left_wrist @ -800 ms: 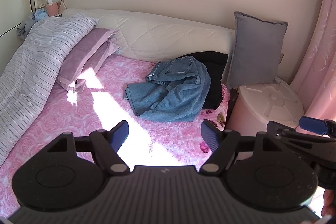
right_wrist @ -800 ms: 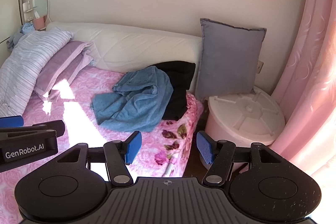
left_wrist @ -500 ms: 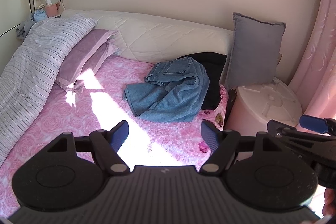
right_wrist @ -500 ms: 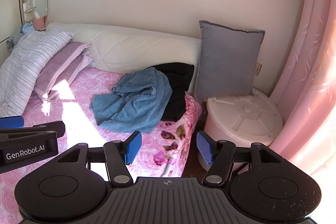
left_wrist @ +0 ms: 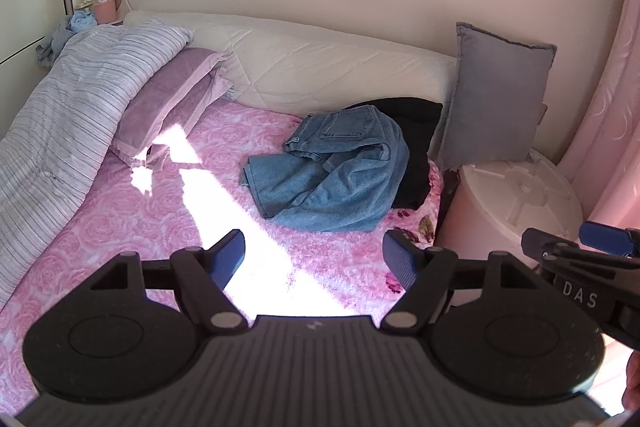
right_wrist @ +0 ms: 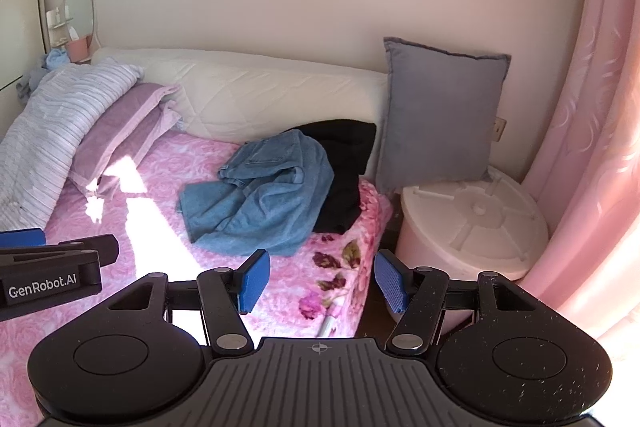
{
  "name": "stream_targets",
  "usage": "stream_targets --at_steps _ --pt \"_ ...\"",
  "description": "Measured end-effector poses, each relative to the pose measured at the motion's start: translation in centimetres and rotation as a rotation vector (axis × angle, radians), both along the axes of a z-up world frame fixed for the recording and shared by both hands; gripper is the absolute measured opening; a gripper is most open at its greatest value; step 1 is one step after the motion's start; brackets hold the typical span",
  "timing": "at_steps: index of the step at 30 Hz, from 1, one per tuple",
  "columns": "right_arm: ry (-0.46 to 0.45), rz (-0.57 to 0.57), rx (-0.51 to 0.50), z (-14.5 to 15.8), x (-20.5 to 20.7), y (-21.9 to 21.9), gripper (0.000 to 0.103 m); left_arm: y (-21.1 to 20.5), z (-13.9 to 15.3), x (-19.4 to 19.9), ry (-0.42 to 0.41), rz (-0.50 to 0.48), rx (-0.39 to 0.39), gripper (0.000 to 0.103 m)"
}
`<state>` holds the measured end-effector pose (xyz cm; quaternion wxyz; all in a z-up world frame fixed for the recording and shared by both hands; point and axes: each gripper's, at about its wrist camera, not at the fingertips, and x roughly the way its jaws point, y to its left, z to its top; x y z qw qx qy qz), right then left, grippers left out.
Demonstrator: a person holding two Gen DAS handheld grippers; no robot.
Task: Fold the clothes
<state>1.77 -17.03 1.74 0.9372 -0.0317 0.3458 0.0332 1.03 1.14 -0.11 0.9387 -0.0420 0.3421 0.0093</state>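
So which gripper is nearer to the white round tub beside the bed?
Right. The right gripper, open and empty, hangs over the bed's edge with the white tub just beyond its right finger. The left gripper, also open, sits over the pink blanket, farther from it.

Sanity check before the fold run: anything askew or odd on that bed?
Only the clothes: the jeans lie crumpled in a heap near the bed's right edge, partly over a black garment bunched against the headboard. The striped duvet is pushed up along the left side. No spill or damage visible.
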Motion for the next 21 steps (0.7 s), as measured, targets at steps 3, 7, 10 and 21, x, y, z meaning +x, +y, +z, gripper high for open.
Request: stream_targets --at_steps 3,7,10,21 --pt "0.005 0.016 -0.006 -0.2 0.7 0.2 0.062 0.5 -0.2 0.4 0.008 0.018 0.007 0.073" --pt "0.02 0.037 -0.025 -0.9 1.7 0.4 0.062 0.8 -0.8 1.2 0.025 0.04 0.015 0.073" --pt "0.031 0.053 -0.034 -1.5 2.5 0.3 0.062 0.6 -1.2 2.2 0.044 0.05 0.009 0.073" --pt "0.073 0.091 -0.037 -3.7 7.9 -1.7 0.062 -1.6 -3.2 7.8 0.141 0.048 0.014 0.073"
